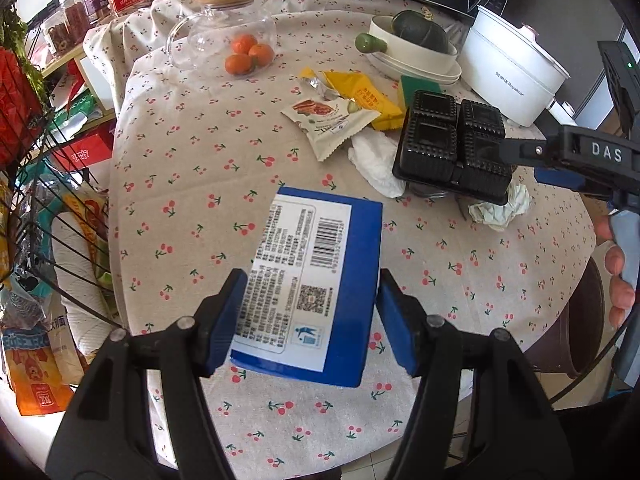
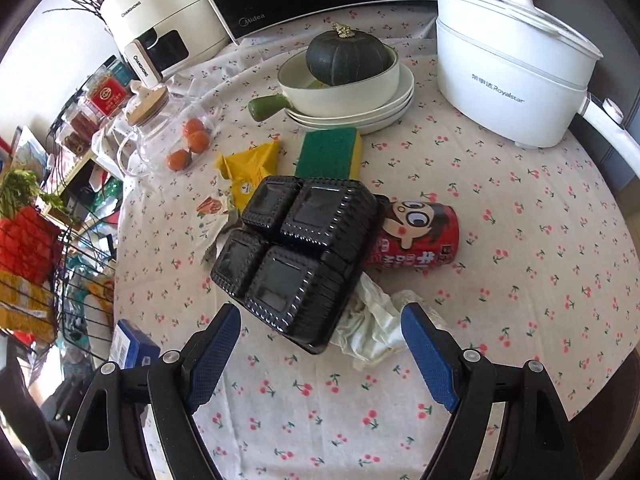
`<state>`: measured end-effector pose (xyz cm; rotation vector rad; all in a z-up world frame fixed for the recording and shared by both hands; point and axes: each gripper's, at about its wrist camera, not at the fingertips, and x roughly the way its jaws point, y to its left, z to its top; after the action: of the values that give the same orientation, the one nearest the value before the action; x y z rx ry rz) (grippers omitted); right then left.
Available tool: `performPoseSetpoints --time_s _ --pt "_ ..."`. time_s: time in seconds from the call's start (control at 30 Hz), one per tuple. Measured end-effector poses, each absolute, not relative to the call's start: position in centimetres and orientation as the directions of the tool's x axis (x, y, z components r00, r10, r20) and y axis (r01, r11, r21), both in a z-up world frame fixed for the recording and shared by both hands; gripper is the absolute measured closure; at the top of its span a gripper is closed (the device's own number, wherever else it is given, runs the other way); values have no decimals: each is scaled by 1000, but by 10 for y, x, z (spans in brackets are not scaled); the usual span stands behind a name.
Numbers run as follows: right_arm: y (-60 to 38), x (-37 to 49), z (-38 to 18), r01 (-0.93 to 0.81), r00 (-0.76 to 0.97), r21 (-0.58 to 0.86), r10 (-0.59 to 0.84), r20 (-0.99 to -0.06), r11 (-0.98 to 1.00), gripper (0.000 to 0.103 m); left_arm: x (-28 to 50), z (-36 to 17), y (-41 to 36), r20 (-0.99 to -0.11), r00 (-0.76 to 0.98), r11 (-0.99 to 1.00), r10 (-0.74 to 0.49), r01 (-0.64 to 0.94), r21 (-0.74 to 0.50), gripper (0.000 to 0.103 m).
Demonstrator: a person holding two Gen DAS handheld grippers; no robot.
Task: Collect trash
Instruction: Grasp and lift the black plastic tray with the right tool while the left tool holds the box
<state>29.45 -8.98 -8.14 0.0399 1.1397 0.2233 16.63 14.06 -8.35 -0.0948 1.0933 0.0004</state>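
My left gripper (image 1: 312, 280) is shut on a blue box (image 1: 344, 264) with a white printed label, held a little above the cherry-print tablecloth (image 1: 180, 200). The same blue box (image 2: 134, 344) shows at the left edge of the right wrist view. My right gripper (image 2: 322, 312) stands open, and the near corner of a black plastic tray (image 2: 296, 248) lies between its fingers without touching the pads. The tray rests tilted on a crumpled tissue (image 2: 376, 320) and a red can (image 2: 416, 236). Yellow wrappers (image 1: 368, 100) and a white wrapper (image 1: 328, 120) lie behind the black tray (image 1: 452, 140).
At the back stand a white electric pot (image 2: 508, 68), a dark pumpkin (image 2: 348, 56) in a bowl on plates, a green sponge (image 2: 328, 152) and a glass jar (image 1: 224, 36) with oranges. A wire rack (image 1: 44, 184) stands left of the table. A hand (image 1: 616, 264) grips the right tool.
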Motion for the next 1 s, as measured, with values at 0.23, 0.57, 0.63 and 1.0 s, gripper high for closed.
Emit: performPoseSetpoints --time_s 0.23,0.57,0.63,1.0 --pt "-74 310 -96 -99 398 114 144 -906 989 20 168 -81 147 -882 469 995 -40 -57 -75 37" --pt "-76 304 -93 -136 404 90 138 -904 987 54 164 -79 149 -875 480 993 -57 -59 -98 37" --pt "-79 299 -85 -153 414 84 141 -899 985 55 162 -78 148 -873 484 993 -62 -55 -101 37" --pt "-127 266 -74 -170 394 96 157 -905 981 95 153 -74 125 -868 493 997 -64 -5 -77 37"
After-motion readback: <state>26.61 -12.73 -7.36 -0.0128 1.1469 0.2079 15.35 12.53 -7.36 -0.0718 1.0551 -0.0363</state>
